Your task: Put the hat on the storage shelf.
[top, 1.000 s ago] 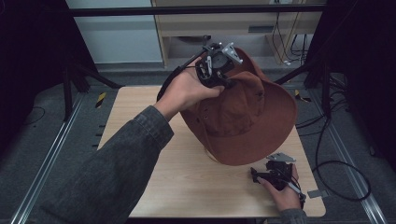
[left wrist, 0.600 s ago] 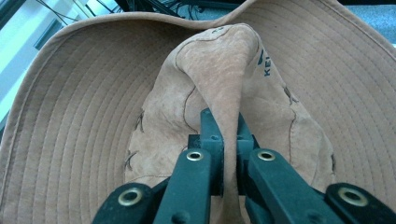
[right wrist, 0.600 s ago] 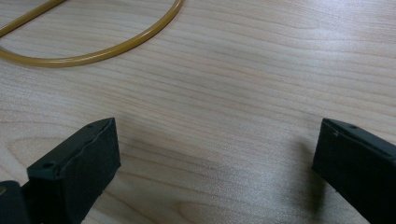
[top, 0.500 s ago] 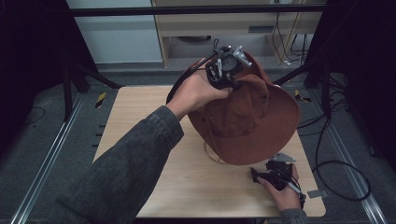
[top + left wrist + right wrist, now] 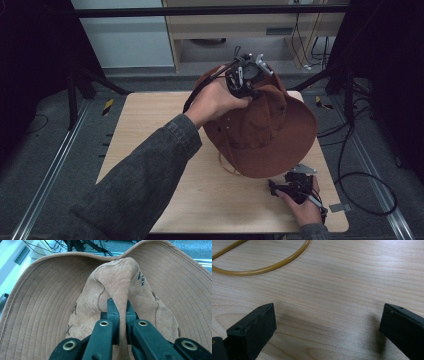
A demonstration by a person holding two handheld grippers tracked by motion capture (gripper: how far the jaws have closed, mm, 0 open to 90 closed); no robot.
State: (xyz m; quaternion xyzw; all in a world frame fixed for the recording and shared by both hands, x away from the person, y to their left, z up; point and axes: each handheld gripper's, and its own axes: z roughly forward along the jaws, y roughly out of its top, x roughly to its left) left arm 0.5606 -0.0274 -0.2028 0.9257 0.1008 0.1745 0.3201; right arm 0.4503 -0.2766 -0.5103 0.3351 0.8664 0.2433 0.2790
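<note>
Nearest, the right tongs [image 5: 286, 189] rest spread wide on the counter [image 5: 150, 130], holding nothing, just beside the yellow cord [image 5: 262, 270]. Beyond, the left tongs [image 5: 119, 308] pinch one fold of the brown hat [image 5: 265, 125], which hangs over the counter's far right part. That thin fold could slip out, or the dangling cord could snag the right tongs. The hat's underside is hidden, and the cord's attachment is cut off.
</note>
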